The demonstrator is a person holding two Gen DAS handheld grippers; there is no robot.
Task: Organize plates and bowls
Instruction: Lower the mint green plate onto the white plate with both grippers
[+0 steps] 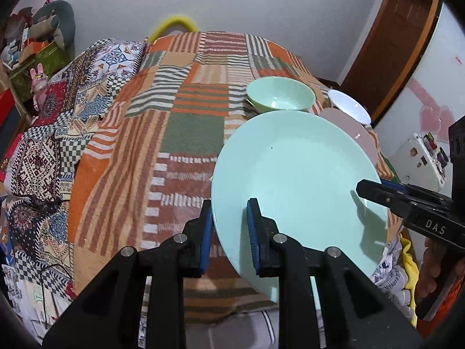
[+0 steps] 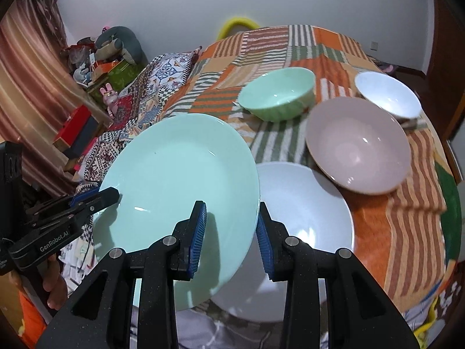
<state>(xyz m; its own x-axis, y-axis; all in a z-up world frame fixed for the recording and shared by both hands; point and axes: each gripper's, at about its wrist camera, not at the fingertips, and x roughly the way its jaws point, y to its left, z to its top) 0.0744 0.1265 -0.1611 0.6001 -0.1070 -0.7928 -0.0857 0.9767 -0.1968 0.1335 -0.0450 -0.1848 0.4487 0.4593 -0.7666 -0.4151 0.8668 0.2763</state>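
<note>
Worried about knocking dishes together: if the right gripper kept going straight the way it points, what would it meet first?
Probably the white plate, lying just beyond and under the right gripper, which grips the mint plate with the left gripper. The pink bowl sits farther off to the right; depth is unclear.

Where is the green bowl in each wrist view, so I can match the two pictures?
Left wrist view: the green bowl sits upper right of centre, just behind the far rim of the held green plate.
Right wrist view: the green bowl sits above centre, beyond the green plate and left of the pink bowl.
Shared landmark: the white bowl lies to its right in both.
</note>
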